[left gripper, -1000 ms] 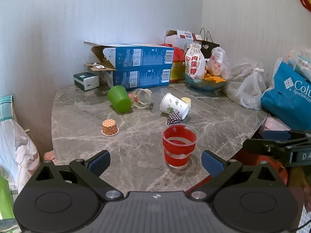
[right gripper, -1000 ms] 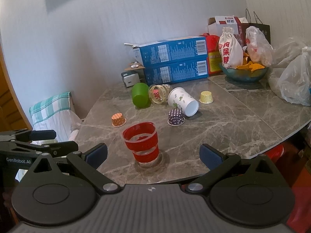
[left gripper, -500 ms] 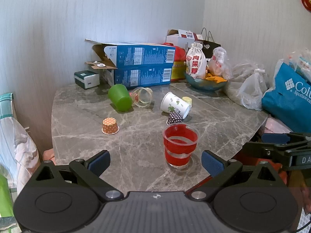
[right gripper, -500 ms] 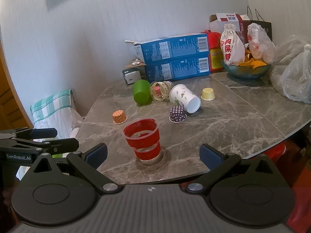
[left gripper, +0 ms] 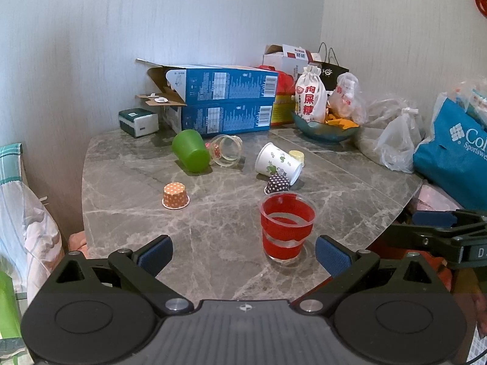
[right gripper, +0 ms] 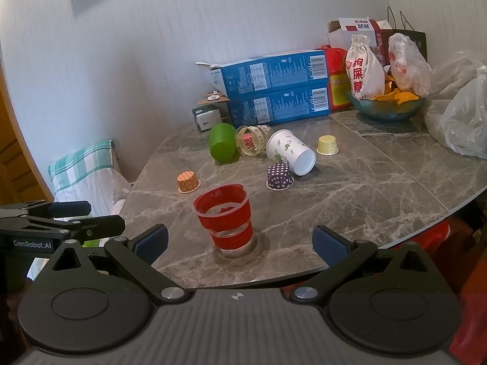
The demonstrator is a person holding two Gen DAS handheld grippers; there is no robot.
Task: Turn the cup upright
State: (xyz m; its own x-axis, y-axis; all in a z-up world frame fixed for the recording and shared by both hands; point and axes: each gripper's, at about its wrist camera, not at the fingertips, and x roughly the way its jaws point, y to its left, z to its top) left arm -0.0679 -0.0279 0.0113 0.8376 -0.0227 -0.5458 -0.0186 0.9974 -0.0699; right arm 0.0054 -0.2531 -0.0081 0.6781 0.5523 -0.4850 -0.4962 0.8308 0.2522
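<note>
A red clear cup [left gripper: 286, 225] stands upright near the marble table's front edge; it also shows in the right wrist view [right gripper: 225, 218]. Farther back a green cup [left gripper: 191, 150], a clear cup [left gripper: 226, 151] and a white printed cup [left gripper: 277, 163] lie on their sides. Small paper cups in orange [left gripper: 175, 195], purple [left gripper: 277, 183] and yellow [right gripper: 327, 145] sit upside down. My left gripper [left gripper: 243, 254] and right gripper [right gripper: 240, 245] are both open and empty, each just short of the red cup.
Stacked blue boxes [left gripper: 225, 100], a white tissue box [left gripper: 138, 122], a blue bowl [left gripper: 324, 129] with snack bags, plastic bags [left gripper: 395, 143] and a blue shopping bag [left gripper: 456, 158] crowd the back and right. A chair with checked cloth [right gripper: 82, 170] stands left of the table.
Both grippers have drawn back and risen slightly from the red cup, which stays upright on the table. Nothing else moved.
</note>
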